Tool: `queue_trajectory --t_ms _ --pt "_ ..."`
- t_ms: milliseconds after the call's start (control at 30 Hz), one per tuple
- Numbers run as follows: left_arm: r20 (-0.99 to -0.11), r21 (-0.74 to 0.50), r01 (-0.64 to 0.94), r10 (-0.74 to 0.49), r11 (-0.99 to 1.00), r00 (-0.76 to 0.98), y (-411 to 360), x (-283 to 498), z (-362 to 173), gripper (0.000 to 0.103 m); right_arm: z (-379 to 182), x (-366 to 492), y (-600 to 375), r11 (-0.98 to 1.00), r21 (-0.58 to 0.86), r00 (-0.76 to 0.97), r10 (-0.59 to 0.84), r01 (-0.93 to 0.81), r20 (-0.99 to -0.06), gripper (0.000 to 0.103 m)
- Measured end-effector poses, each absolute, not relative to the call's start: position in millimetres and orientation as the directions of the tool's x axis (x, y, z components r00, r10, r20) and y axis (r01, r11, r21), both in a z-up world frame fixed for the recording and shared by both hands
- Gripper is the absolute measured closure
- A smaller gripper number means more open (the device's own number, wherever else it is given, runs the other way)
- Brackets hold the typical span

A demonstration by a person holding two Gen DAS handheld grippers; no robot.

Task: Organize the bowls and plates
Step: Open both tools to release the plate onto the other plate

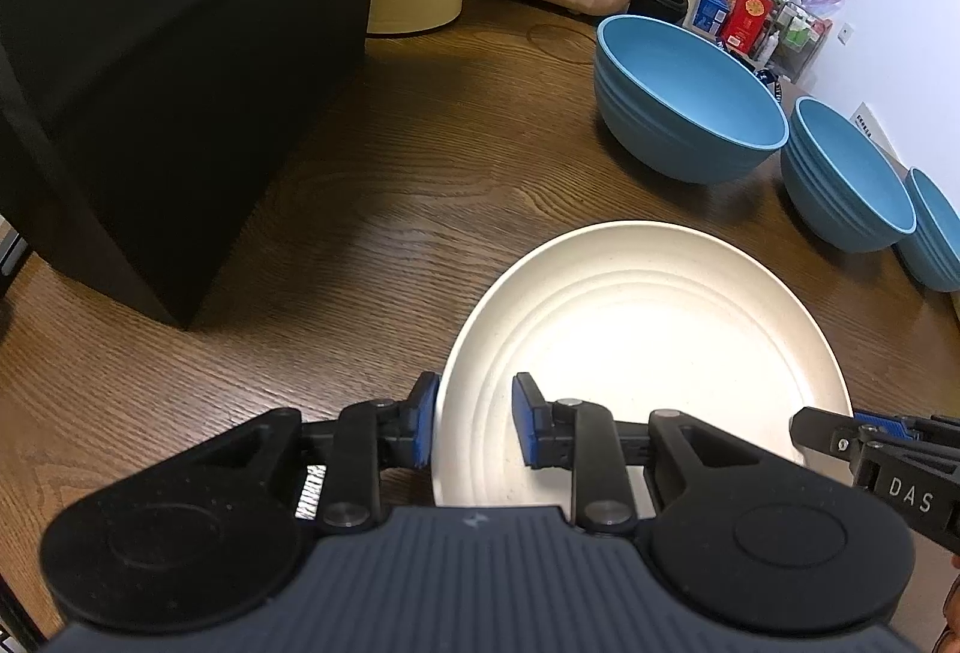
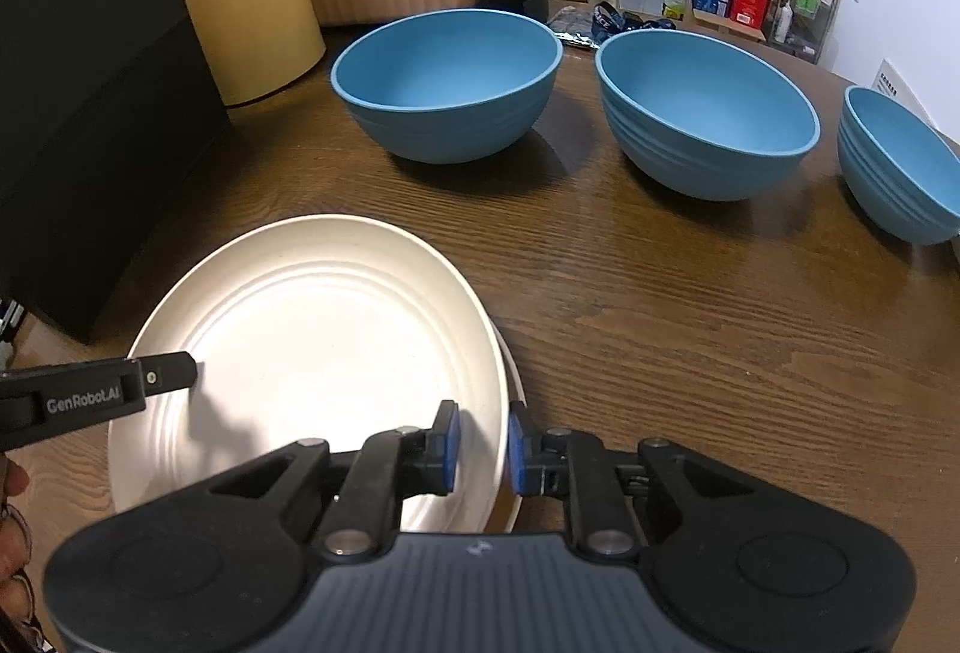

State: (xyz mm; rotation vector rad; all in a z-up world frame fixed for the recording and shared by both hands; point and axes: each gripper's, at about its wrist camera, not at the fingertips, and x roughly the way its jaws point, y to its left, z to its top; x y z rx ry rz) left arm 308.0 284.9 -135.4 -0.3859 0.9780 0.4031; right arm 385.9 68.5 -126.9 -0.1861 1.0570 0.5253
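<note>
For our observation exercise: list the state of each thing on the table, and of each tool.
Plates: two, stacked, empty.
Bowls: three, upright, empty, apart.
Left tool: open, astride the plate rim.
Right tool: open, astride the plate rim.

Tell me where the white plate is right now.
The white plate lies on the wooden table in front of the three blue bowls, its edges straddled by both grippers.
</note>
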Motion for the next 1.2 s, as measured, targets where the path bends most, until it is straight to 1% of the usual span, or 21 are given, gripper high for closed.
queue_trajectory --t_ms 100,200,233,267,300,467,533,600,633,667,700,733,767,800,833,867,900,967,1000,1033,1200 --pt "-0.854 -0.130 -0.491 0.154 0.862 0.497 285 308 -135 0.077 -127 386 68 0.866 0.109 0.380 0.324 -0.488 -0.867 0.086" --pt "-0.856 -0.127 -0.491 0.155 0.862 0.493 285 309 -136 0.077 -126 387 65 0.870 0.134 0.373 0.337 -0.475 -0.864 0.082" --pt "-0.857 -0.124 -0.492 0.156 0.862 0.491 285 309 -136 0.077 -125 388 64 0.871 0.135 0.377 0.338 -0.473 -0.862 0.075" --pt "-0.858 -0.123 -0.493 0.157 0.861 0.489 284 309 -137 0.077 -123 387 64 0.874 0.125 0.387 0.332 -0.470 -0.860 0.065" --pt "-0.858 -0.124 -0.494 0.157 0.861 0.489 284 309 -137 0.077 -122 387 63 0.875 0.121 0.396 0.331 -0.469 -0.857 0.062" --pt "-0.856 -0.129 -0.489 0.152 0.863 0.495 283 309 -136 0.076 -119 387 61 0.875 0.125 0.400 0.335 -0.468 -0.853 0.062" --pt "-0.855 -0.130 -0.491 0.153 0.862 0.496 283 308 -136 0.074 -118 387 61 0.876 0.124 0.401 0.334 -0.465 -0.853 0.062" --pt "-0.852 -0.130 -0.495 0.159 0.859 0.499 284 307 -135 0.064 -118 387 60 0.878 0.122 0.405 0.331 -0.462 -0.852 0.061" --pt "-0.849 -0.129 -0.499 0.164 0.857 0.503 284 306 -133 0.061 -117 387 59 0.880 0.119 0.406 0.328 -0.460 -0.853 0.058" --pt "-0.845 -0.131 -0.502 0.169 0.855 0.508 285 305 -132 0.056 -117 387 59 0.881 0.116 0.408 0.324 -0.458 -0.853 0.049" --pt "-0.841 -0.134 -0.504 0.171 0.853 0.513 285 303 -131 0.049 -117 387 58 0.883 0.112 0.411 0.320 -0.456 -0.854 0.043" --pt "-0.836 -0.137 -0.509 0.176 0.850 0.520 286 301 -128 0.043 -117 386 58 0.884 0.110 0.413 0.318 -0.455 -0.854 0.034" --pt "-0.831 -0.139 -0.514 0.183 0.846 0.526 286 299 -126 0.030 -116 386 57 0.884 0.108 0.415 0.317 -0.454 -0.853 0.027" --pt "-0.823 -0.141 -0.521 0.193 0.841 0.534 287 297 -124 0.017 -116 386 56 0.885 0.107 0.418 0.317 -0.453 -0.851 0.025" --pt "-0.815 -0.146 -0.526 0.200 0.838 0.544 287 294 -121 0.013 -115 385 55 0.884 0.108 0.418 0.319 -0.455 -0.850 0.019" --pt "-0.803 -0.156 -0.529 0.205 0.834 0.560 287 290 -118 0.006 -114 384 55 0.883 0.110 0.418 0.322 -0.456 -0.849 0.016" --pt "-0.792 -0.167 -0.530 0.207 0.831 0.574 287 287 -115 0.000 -112 384 54 0.882 0.113 0.418 0.326 -0.457 -0.848 0.015" --pt "-0.767 -0.182 -0.539 0.225 0.822 0.601 287 279 -109 0.000 -111 383 53 0.880 0.117 0.415 0.329 -0.459 -0.848 0.013" --pt "-0.757 -0.185 -0.542 0.233 0.820 0.611 287 276 -107 0.000 -110 382 52 0.881 0.117 0.412 0.328 -0.459 -0.850 0.009" --pt "-0.747 -0.189 -0.545 0.241 0.817 0.620 287 273 -105 0.000 -110 383 53 0.881 0.118 0.410 0.327 -0.458 -0.851 0.000" --pt "-0.727 -0.205 -0.555 0.254 0.806 0.638 286 264 -99 0.000 -105 379 47 0.885 0.108 0.424 0.320 -0.453 -0.847 0.000"
